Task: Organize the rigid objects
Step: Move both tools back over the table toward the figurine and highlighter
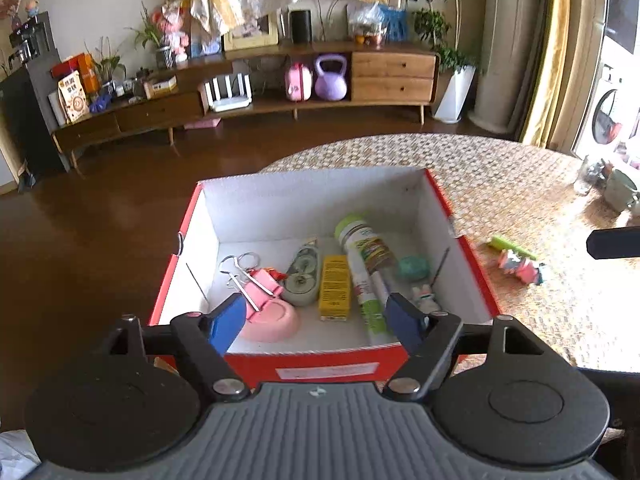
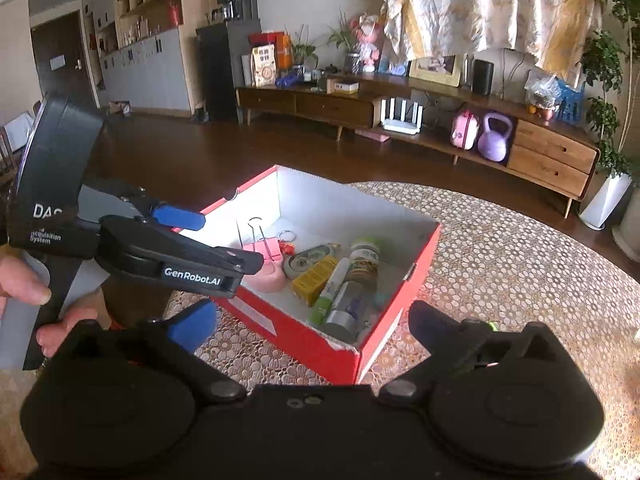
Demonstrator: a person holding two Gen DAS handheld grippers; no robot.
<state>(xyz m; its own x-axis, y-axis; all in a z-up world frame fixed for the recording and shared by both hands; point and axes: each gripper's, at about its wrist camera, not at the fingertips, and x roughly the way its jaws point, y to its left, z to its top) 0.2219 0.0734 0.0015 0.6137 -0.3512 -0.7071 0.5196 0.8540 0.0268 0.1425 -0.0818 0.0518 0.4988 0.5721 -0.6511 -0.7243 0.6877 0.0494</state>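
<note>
An open red box [image 1: 320, 360] with white inner walls stands on the woven table mat [image 1: 520, 184]. Inside lie a pink binder clip [image 1: 260, 284], a pink dish [image 1: 272, 322], a correction tape [image 1: 302, 276], a yellow carton [image 1: 335, 286], a green-and-white tube [image 1: 366, 264], a teal round thing [image 1: 414, 267] and a small figurine [image 1: 424, 298]. My left gripper [image 1: 316, 322] hangs open above the box's near end, nothing between its blue pads. My right gripper [image 2: 312, 326] stands wide open and empty over the near corner of the box [image 2: 304, 340]. The left gripper [image 2: 231, 240] shows at the left of the right wrist view.
A small toy figure [image 1: 520, 266] and a green piece [image 1: 508, 245] lie on the mat right of the box. Glassware and a cup [image 1: 616, 190] stand at the table's right edge. A person's hand [image 2: 24, 284] holds the left gripper. Beyond the table are brown floor and a long cabinet [image 1: 392, 76].
</note>
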